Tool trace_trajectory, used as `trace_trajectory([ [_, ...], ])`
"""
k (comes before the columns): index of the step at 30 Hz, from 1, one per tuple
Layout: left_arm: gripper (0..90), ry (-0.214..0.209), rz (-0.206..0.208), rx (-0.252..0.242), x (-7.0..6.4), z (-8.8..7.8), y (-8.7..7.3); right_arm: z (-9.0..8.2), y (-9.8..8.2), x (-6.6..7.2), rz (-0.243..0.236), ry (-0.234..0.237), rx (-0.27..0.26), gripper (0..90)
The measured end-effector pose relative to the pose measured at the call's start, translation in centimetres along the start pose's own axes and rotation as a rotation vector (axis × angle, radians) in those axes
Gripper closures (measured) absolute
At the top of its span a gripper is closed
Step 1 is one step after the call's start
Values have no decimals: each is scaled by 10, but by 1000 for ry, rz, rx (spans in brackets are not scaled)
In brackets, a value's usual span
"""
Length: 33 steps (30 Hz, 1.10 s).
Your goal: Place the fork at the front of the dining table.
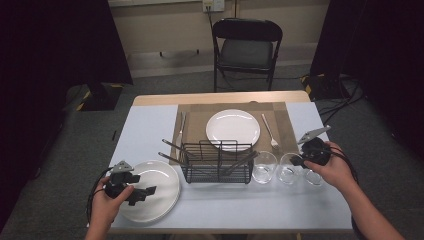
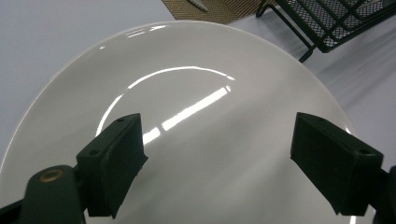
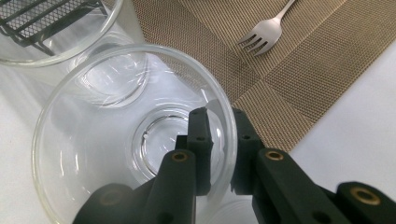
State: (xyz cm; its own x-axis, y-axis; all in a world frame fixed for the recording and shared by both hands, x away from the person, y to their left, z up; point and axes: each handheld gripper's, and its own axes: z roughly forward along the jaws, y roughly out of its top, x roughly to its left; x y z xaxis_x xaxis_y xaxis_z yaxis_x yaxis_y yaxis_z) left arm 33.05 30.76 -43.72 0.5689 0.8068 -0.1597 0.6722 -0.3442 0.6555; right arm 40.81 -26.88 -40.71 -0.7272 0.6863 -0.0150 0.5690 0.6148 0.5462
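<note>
A clear glass [image 3: 93,154] stands on the white table beside the tan placemat [image 3: 303,70]. My right gripper [image 3: 219,126] is shut on its rim, one jaw inside the glass and one outside. From above, that right gripper [image 1: 296,161] sits at the middle glass [image 1: 288,170] of three. My left gripper [image 1: 145,192] hovers over a large white plate [image 1: 160,185] at the table's near left. Its jaws stand wide open, with the left gripper [image 2: 217,158] holding nothing above the plate [image 2: 196,70].
A black wire rack [image 1: 217,162] with several utensils stands mid-table. Two more glasses [image 1: 264,167] [image 1: 314,177] flank the held one. On the placemat lie a second white plate [image 1: 233,129], a fork [image 1: 270,132] and a knife [image 1: 181,127]. A black chair [image 1: 247,47] stands beyond.
</note>
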Motion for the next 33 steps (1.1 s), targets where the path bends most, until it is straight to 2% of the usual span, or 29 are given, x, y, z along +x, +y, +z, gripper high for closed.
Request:
trace_trajectory([
  [12,170,-1,-7,-2,0,1,0,-6,0,2,-44,19,11,829],
  [33,170,2,-6,-1,-2,1,1,-15,-7,13,-103,93,-12,844],
])
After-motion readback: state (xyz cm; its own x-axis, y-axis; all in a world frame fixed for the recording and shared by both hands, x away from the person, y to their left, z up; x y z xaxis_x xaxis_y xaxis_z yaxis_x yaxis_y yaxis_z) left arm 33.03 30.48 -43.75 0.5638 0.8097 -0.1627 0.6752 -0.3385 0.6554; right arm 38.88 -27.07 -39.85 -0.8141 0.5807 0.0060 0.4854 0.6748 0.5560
